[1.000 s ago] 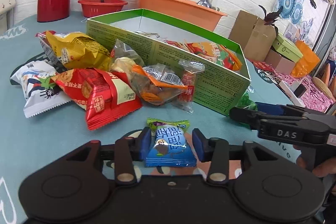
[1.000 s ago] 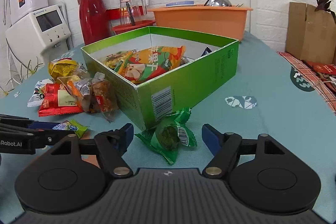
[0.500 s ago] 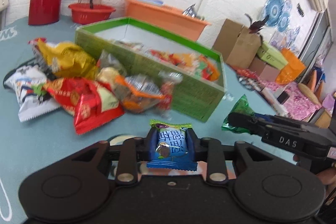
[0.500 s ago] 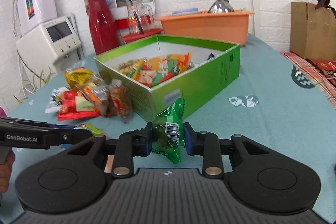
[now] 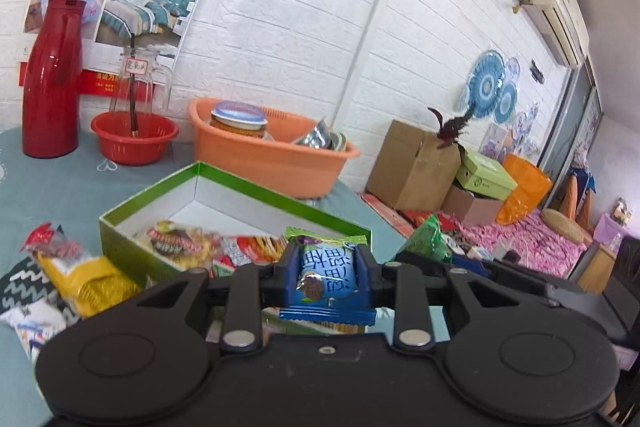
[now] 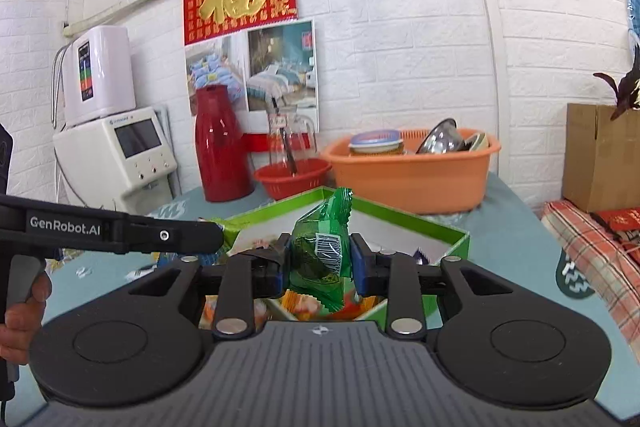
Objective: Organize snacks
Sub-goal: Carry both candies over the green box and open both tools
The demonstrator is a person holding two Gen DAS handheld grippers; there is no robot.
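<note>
My left gripper [image 5: 326,277] is shut on a small blue snack packet [image 5: 327,281] and holds it above the near edge of the green box [image 5: 224,183], which holds several snack bags. My right gripper [image 6: 318,263] is shut on a green snack packet [image 6: 322,255] and holds it over the same green box [image 6: 436,227]. The green packet also shows in the left wrist view [image 5: 426,241], just right of my left gripper. The left gripper's body shows in the right wrist view [image 6: 112,229], at the left.
Loose snack bags [image 5: 76,273] lie on the teal table left of the box. Behind the box stand an orange basin [image 5: 272,157], a red basket [image 5: 134,139] and a red flask [image 5: 52,83]. A white appliance [image 6: 116,155] stands at the far left.
Both grippers closed on their packets, then lifted them off the table and moved them forward over the green box.
</note>
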